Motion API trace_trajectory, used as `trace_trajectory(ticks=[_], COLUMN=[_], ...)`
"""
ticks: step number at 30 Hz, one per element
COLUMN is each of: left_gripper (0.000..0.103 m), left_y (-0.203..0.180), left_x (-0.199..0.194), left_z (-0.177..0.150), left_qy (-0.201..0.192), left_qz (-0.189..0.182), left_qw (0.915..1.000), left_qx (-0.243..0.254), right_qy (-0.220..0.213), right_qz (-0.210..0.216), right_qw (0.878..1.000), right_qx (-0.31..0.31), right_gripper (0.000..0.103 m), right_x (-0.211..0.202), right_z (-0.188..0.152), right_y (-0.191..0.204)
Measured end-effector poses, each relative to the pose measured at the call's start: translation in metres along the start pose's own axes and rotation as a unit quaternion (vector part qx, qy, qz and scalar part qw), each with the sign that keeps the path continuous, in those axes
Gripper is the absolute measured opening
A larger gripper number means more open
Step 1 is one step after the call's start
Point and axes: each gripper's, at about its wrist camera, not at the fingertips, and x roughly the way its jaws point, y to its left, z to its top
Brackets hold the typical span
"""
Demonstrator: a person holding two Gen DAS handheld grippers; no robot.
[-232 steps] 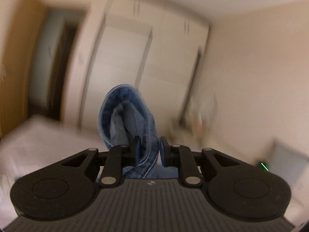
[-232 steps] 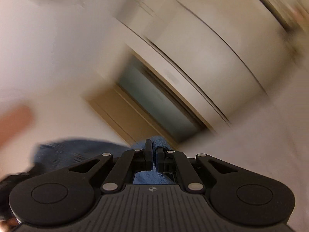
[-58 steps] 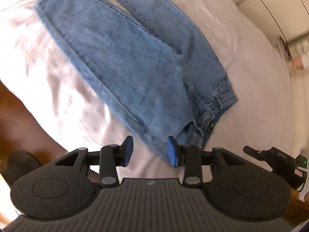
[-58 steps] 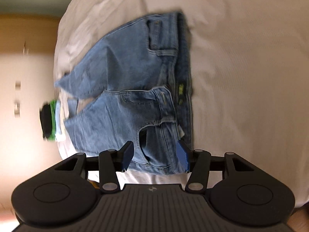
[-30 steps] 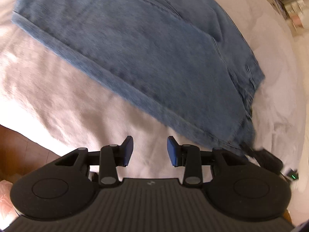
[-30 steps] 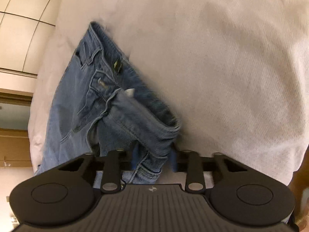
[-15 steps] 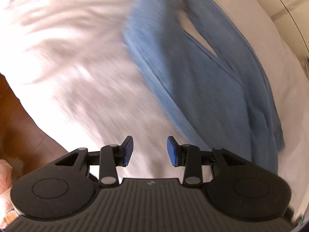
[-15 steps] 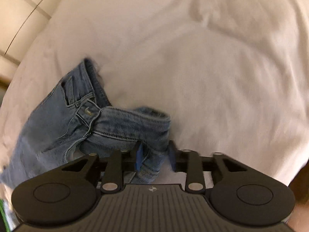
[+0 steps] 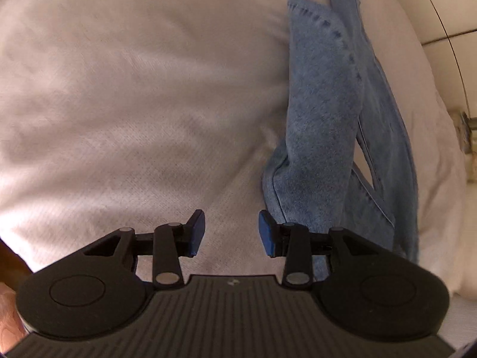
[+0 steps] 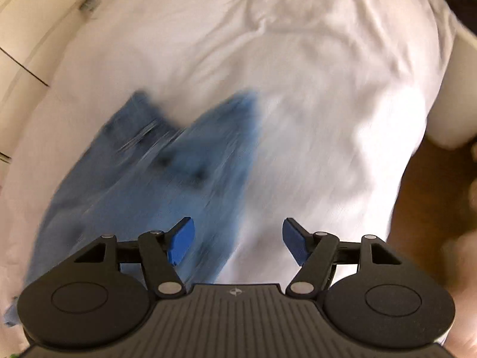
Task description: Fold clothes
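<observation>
I am holding the left gripper [image 9: 232,232] with its jaws parted and empty over the white bedsheet [image 9: 134,104]; the jeans [image 9: 325,113] are lying on it, stretching from 1 to 4 o'clock, a hem just beside my right pad. My right gripper [image 10: 238,243] is opening, nothing gripped, while the jeans [image 10: 167,173] are blurring at 10 o'clock.

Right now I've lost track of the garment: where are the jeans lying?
The jeans lie on the white bedsheet, at the right in the left wrist view, just beyond the left gripper; in the right wrist view they are left of centre.
</observation>
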Motion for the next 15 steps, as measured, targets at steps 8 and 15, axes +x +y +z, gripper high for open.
trace_trajectory(ticks=[8, 15], left_gripper=[0.034, 0.034], left_y=[0.03, 0.017], left_x=[0.04, 0.063], left_z=[0.026, 0.04], left_qy=[0.019, 0.004], left_qz=[-0.102, -0.18], left_qw=[0.9835, 0.966], left_qx=[-0.149, -0.185], right_qy=[-0.006, 0.014], right_qz=[-0.004, -0.016], right_qw=[1.0, 0.999], right_qx=[0.01, 0.024], right_gripper=[0.068, 0.069], right_x=[-0.021, -0.026], right_z=[-0.07, -0.087], right_y=[0.042, 0.042])
